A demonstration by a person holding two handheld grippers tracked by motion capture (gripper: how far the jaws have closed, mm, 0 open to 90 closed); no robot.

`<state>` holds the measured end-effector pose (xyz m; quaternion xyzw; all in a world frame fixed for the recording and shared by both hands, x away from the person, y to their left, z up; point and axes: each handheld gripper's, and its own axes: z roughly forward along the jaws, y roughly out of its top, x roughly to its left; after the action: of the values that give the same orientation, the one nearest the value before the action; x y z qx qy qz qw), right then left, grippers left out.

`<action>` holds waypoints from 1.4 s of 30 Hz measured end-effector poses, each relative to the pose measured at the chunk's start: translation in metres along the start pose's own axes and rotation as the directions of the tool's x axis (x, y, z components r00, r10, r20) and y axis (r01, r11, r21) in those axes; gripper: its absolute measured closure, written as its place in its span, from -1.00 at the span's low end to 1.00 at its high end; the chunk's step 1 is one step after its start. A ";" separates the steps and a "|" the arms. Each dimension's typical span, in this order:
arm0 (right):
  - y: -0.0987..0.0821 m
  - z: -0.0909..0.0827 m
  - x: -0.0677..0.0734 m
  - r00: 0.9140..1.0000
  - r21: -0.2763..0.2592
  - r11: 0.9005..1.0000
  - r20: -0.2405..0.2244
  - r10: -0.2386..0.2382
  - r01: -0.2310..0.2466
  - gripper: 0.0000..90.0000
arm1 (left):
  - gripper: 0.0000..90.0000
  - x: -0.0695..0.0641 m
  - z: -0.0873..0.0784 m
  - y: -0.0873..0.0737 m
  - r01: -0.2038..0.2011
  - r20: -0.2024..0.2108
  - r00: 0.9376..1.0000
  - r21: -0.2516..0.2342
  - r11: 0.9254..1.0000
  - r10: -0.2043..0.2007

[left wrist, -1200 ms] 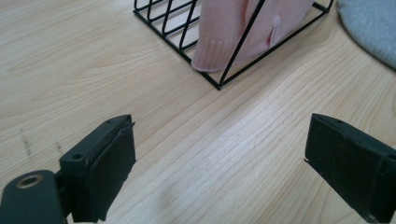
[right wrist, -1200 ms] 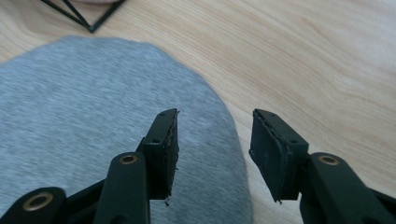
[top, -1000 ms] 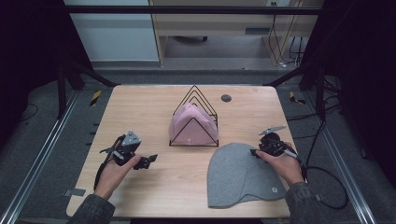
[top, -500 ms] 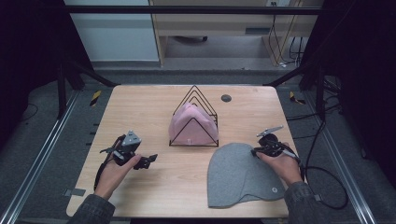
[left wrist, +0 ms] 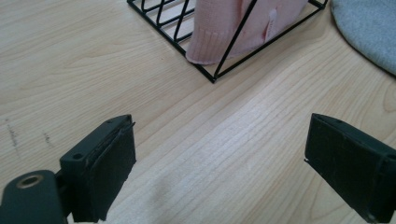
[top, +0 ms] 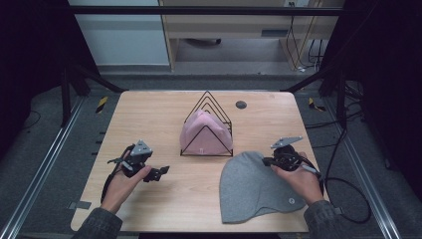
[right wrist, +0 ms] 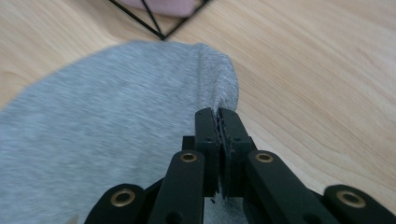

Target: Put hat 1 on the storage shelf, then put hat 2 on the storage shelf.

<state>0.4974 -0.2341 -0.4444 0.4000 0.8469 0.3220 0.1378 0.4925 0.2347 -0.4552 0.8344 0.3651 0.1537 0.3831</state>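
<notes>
Although little has shifted across the high view over the last second, your right tool (top: 268, 161) has crept slightly left along the upper right edge of the grey beanie (top: 256, 186), which lies flat on the near right part of the desk (top: 149, 114). Your left tool (top: 160, 172) has stayed where it was, hovering over bare wood on the near left, well apart from the hat. Between them, farther off, the black wire rack (top: 206, 127) already holds a pink beanie (top: 201, 133), and a small dark disc (top: 241, 104) sits near the far edge.

In the left gripper view, your jaws stand wide apart with nothing between them but wood. Beyond them you can see the near corner of the wire rack (left wrist: 219, 65), the ribbed cuff of the pink beanie (left wrist: 219, 32) inside it, and a sliver of the grey beanie (left wrist: 369, 28) at the far right.

In the right gripper view, your right tool (right wrist: 218, 119) is clenched, and a fold of the grey beanie (right wrist: 116, 121) at its edge rises between the jaw tips, so you are pinching the fabric. The rack's corner (right wrist: 161, 32) shows just beyond the hat.

That small shift with the jaws closed suggests the grasp is made. The likely next move is lifting the hat toward the rack; the pinch is thin and at the very rim, so it may slip if you pull fast.
</notes>
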 end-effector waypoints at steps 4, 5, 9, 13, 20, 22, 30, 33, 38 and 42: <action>0.008 -0.019 0.017 0.998 -0.045 0.998 -0.016 -0.054 0.054 0.95 | -0.82 -0.004 0.000 0.001 0.003 0.022 1.000 -0.001 1.000 -0.003; 0.010 -0.023 0.020 0.997 -0.054 0.996 -0.018 -0.069 0.068 0.95 | -0.82 -0.006 -0.001 0.001 0.002 0.025 1.000 -0.001 1.000 -0.002; 0.022 -0.039 0.036 0.994 -0.078 0.991 -0.027 -0.108 0.105 0.95 | -0.81 -0.014 -0.002 0.001 0.001 0.055 0.998 -0.001 1.000 -0.001; 0.038 -0.051 0.052 0.987 -0.110 0.982 -0.032 -0.158 0.154 0.95 | -0.78 -0.024 -0.005 0.001 -0.009 0.092 0.996 -0.007 1.000 0.009; 0.073 -0.073 0.089 0.965 -0.163 0.955 -0.044 -0.258 0.248 0.95 | -0.77 -0.042 -0.008 0.001 -0.037 0.145 0.989 -0.017 0.999 0.039; 0.087 -0.079 0.105 0.953 -0.177 0.941 -0.048 -0.300 0.287 0.96 | -0.77 -0.048 -0.006 0.001 -0.047 0.161 0.986 -0.015 0.999 0.049; 0.117 -0.081 0.130 0.926 -0.180 0.916 -0.056 -0.373 0.358 0.96 | -0.77 -0.054 -0.007 0.002 -0.062 0.197 0.978 -0.041 0.997 0.069; 0.129 -0.081 0.138 0.916 -0.180 0.907 -0.062 -0.396 0.380 0.96 | -0.77 -0.054 -0.008 0.003 -0.060 0.209 0.976 -0.048 0.997 0.068; 0.142 -0.084 0.147 0.907 -0.188 0.897 -0.062 -0.418 0.400 0.96 | -0.77 -0.055 -0.006 0.003 -0.054 0.220 0.973 -0.056 0.997 0.065; 0.150 -0.086 0.152 0.902 -0.194 0.891 -0.058 -0.428 0.410 0.96 | -0.74 -0.057 -0.006 0.005 -0.047 0.239 0.969 -0.067 0.997 0.062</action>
<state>0.4463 -0.0843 -0.2773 0.1774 0.8869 0.3783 0.1971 0.4525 0.1938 -0.4465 0.8446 0.2878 0.0729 0.4456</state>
